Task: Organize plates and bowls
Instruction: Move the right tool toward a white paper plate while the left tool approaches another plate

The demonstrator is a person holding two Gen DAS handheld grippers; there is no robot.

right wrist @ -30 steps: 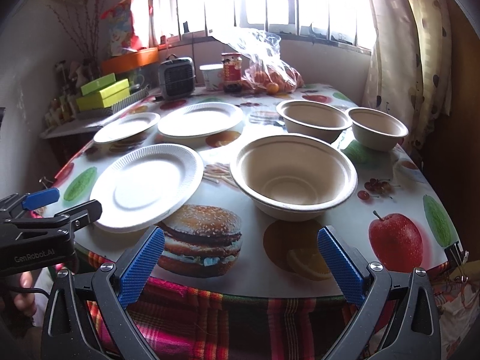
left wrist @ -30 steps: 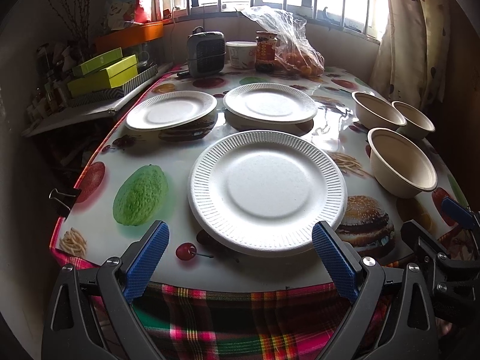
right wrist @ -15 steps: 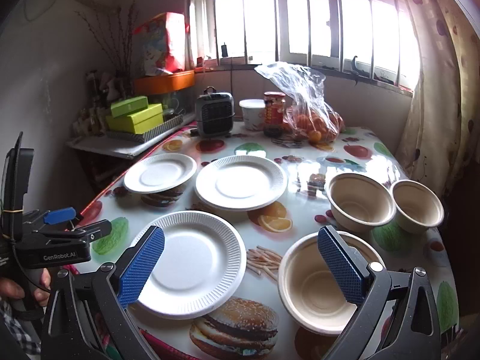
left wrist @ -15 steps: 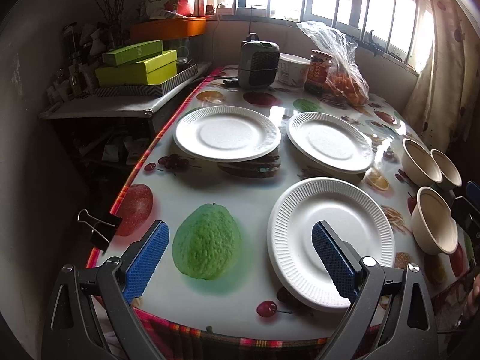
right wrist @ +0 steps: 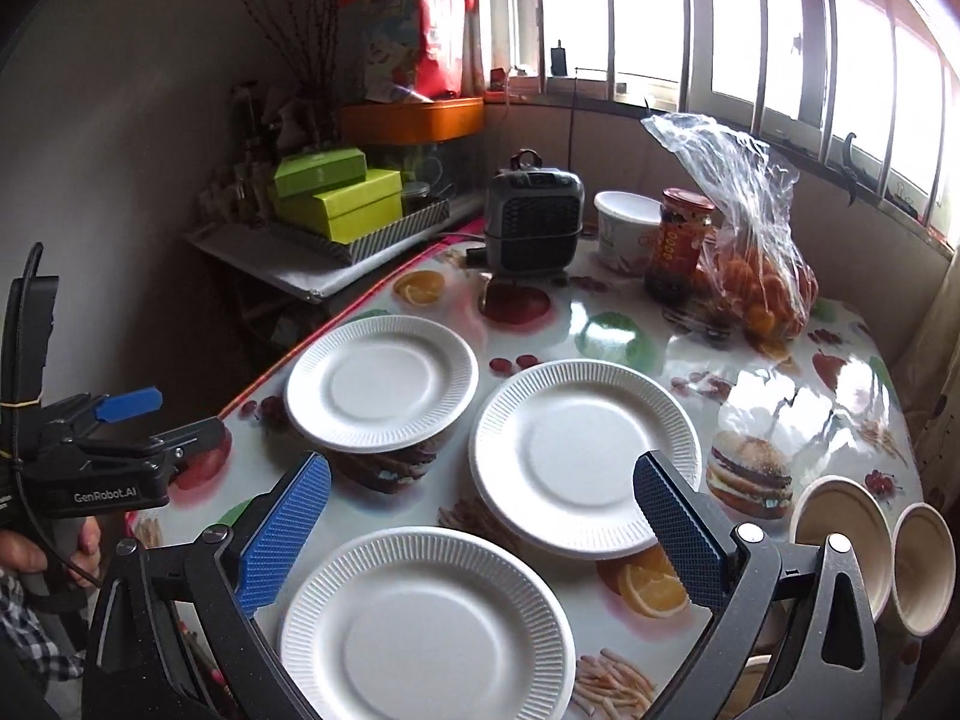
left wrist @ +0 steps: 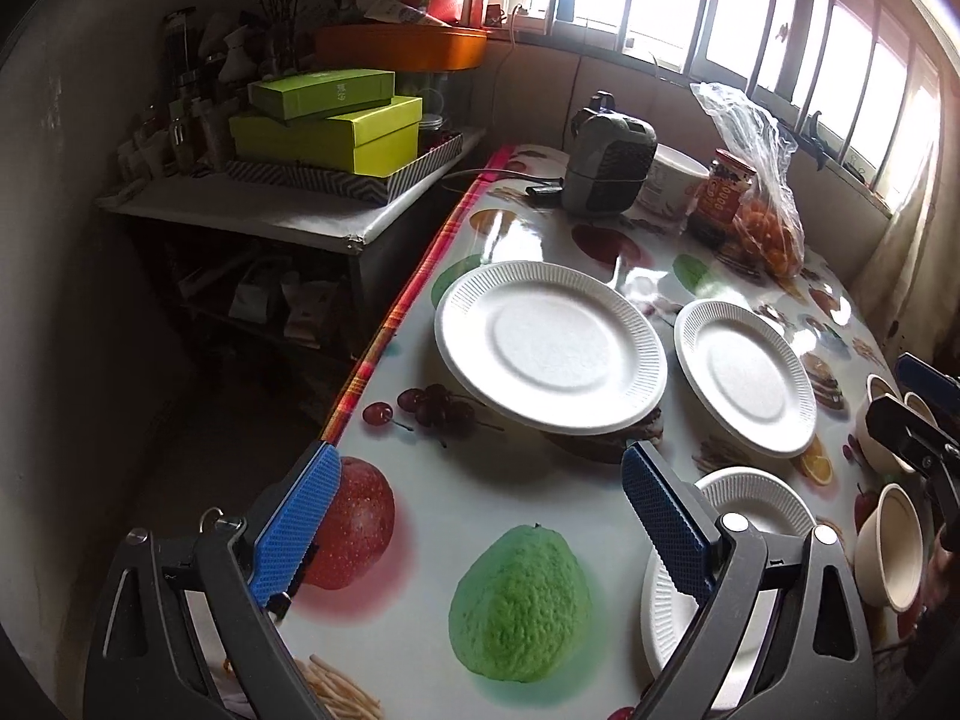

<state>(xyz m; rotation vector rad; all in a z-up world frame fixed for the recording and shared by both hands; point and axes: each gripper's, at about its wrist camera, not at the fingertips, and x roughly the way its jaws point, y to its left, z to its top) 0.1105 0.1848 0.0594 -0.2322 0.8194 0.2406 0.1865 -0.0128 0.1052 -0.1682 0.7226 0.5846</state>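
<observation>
Three white paper plates lie apart on the fruit-print table. In the left wrist view the far-left plate is ahead of my open, empty left gripper, the middle plate is to its right, and the near plate is partly behind the right finger. In the right wrist view my open, empty right gripper hovers above the near plate, with the middle plate and the far-left plate beyond. Beige bowls sit at the right; bowls also show in the left wrist view.
At the table's far end stand a grey heater, a white tub, a jar and a plastic bag of oranges. A side shelf with green boxes stands left of the table edge. The left gripper shows at left.
Both grippers have risen and moved forward over the table and turned left. The far-left plate now fills the left view; the bowls have slid to the right edge of both views.
</observation>
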